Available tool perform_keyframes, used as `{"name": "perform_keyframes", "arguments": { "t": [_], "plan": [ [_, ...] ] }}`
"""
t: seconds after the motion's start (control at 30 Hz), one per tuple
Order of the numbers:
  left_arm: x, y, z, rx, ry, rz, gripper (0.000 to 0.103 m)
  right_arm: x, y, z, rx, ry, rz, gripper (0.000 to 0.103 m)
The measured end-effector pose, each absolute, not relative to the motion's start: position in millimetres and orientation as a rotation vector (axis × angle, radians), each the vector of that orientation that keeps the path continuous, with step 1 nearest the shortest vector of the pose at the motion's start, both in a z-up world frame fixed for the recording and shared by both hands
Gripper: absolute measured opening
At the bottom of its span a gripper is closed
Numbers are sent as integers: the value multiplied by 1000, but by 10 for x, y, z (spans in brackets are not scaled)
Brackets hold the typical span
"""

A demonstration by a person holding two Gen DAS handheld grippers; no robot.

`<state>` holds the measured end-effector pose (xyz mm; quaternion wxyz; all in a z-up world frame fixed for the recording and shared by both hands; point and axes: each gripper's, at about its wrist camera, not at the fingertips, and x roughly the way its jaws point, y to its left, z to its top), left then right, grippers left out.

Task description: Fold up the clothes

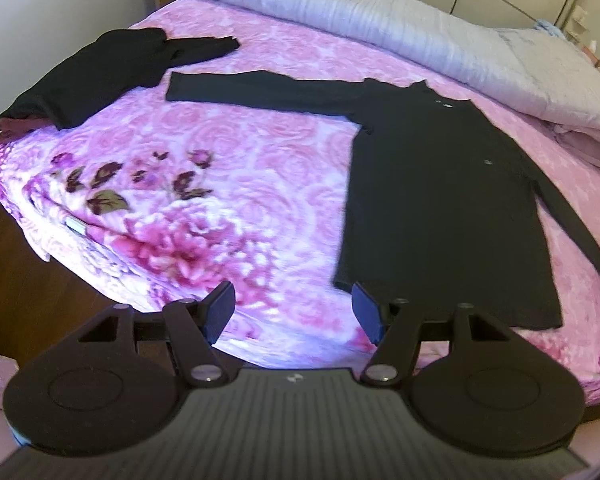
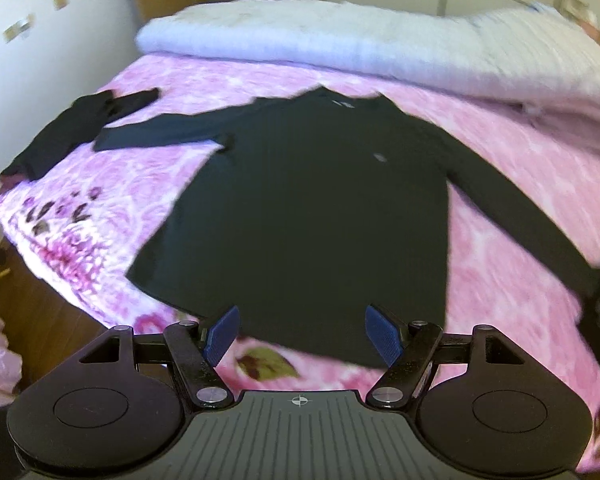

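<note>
A black long-sleeved shirt (image 1: 444,200) lies flat on the pink floral bedspread (image 1: 220,160), sleeves spread to both sides, collar toward the far side. It fills the middle of the right wrist view (image 2: 308,208). My left gripper (image 1: 294,312) is open and empty, above the bed's near edge just left of the shirt's hem corner. My right gripper (image 2: 302,334) is open and empty, above the shirt's hem. A second black garment (image 1: 96,72) lies bunched at the bed's far left corner; it also shows in the right wrist view (image 2: 68,132).
A folded pale lilac quilt (image 1: 380,32) lies along the far side of the bed, also in the right wrist view (image 2: 360,48). Wooden floor (image 1: 28,280) shows beyond the bed's left edge. A wall and wardrobe doors stand behind.
</note>
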<state>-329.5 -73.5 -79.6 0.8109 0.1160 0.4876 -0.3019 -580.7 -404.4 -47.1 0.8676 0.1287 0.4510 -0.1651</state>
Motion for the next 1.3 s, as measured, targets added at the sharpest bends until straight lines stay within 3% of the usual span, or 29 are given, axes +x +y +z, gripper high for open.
{"name": "perform_keyframes", "arguments": {
  "t": [0.3,0.67,0.9,1.03,1.3],
  "plan": [
    [-2018,-702,-867,294,982,-678,60,-4532,-3497,-551,109,903,-166,73],
    [254,-821,-1308,437,991,-848,60,-1926,-2683,-1001,-21,970,-72,73],
    [1144,-960,-1633,608,932,-915,60,-590,-2240,-1376,-162,953,38,72],
    [1345,-1027,-1849,752,848,-966,60,39,-1959,-1767,-207,946,142,51],
    [1646,-954,-2224,739,852,-906,60,830,-1411,-2700,-378,923,252,44]
  ]
}}
